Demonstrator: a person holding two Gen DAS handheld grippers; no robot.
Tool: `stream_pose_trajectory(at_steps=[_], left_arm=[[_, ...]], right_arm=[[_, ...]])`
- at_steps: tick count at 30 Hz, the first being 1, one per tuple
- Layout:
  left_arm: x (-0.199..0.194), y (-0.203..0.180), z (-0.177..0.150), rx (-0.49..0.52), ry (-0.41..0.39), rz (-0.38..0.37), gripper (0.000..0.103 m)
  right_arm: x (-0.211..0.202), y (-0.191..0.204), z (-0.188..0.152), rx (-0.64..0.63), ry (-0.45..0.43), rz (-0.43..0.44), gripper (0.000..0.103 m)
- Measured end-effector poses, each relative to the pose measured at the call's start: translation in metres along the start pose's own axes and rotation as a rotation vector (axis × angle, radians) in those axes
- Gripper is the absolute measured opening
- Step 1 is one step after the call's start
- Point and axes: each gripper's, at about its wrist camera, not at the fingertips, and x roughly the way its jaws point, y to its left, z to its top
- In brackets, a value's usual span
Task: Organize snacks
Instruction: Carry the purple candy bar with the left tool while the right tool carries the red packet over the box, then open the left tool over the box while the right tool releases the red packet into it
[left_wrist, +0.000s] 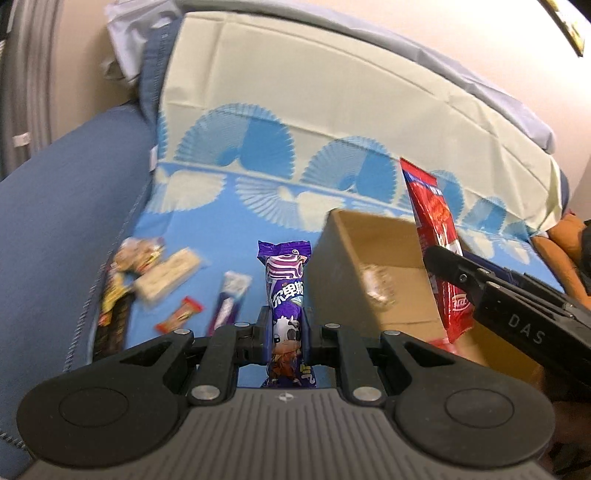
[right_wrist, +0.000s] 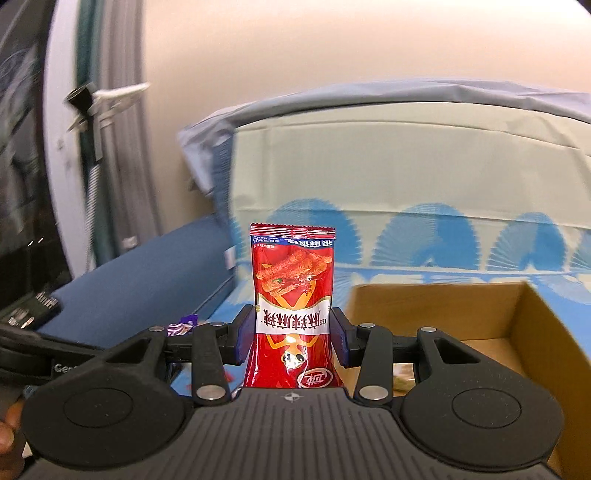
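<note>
A: Purple wrapper (left_wrist: 286, 295) is pinched in the left hand-held gripper (left_wrist: 287, 332), jaws nearly closed on its lower half, bar standing upright and off the bed.
B: Pose?
A: Left one points forward and angled down over the blue patterned sheet (left_wrist: 229, 221), just left of the cardboard box (left_wrist: 369, 258).
B: Right side?
A: Right hand-held gripper (right_wrist: 293, 334) is partly open, pads pressing both sides of a red snack packet (right_wrist: 293, 295). Packet upright, print upside down. In the left view that packet (left_wrist: 437, 236) hangs above the box's open top, gripper coming in from the right.
B: Box contents?
A: One blurred wrapped item (left_wrist: 376, 288) on the floor of it, can't identify.
B: Rest of the snacks?
A: Loose on the sheet left of the purple bar: a white bar (left_wrist: 168, 275), a small red pack (left_wrist: 181, 314), a purple-white stick (left_wrist: 231, 299), plus a blurred pile (left_wrist: 118, 280) at the sheet's left edge.
</note>
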Motion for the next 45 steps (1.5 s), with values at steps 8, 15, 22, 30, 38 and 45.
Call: stream_pose_trajectory(at_steps=[8, 15, 22, 30, 38, 45], left_arm=[[0.02, -0.056, 0.02, 0.043, -0.016, -0.076, 0.016], [0.041, -0.104, 0.039, 0.044, -0.026, -0.119, 0.016], [0.053, -0.147, 0.05, 0.067, -0.038, -0.175, 0.016], [0.059, -0.167, 0.063, 0.07, -0.065, -0.2, 0.016], [0.057, -0.173, 0.078, 0.063, -0.077, -0.228, 0.017], [0.048, -0.166, 0.079, 0.076, -0.103, -0.207, 0.048]], right_arm=[[-0.011, -0.063, 0.007, 0.121, -0.034, -0.159, 0.044], [-0.02, -0.111, 0.008, 0.22, -0.059, -0.304, 0.044], [-0.029, -0.139, 0.005, 0.293, -0.083, -0.403, 0.045], [-0.029, -0.145, 0.003, 0.307, -0.082, -0.42, 0.045], [-0.027, -0.144, 0.004, 0.309, -0.072, -0.409, 0.046], [-0.021, -0.145, 0.004, 0.298, -0.045, -0.399, 0.065]])
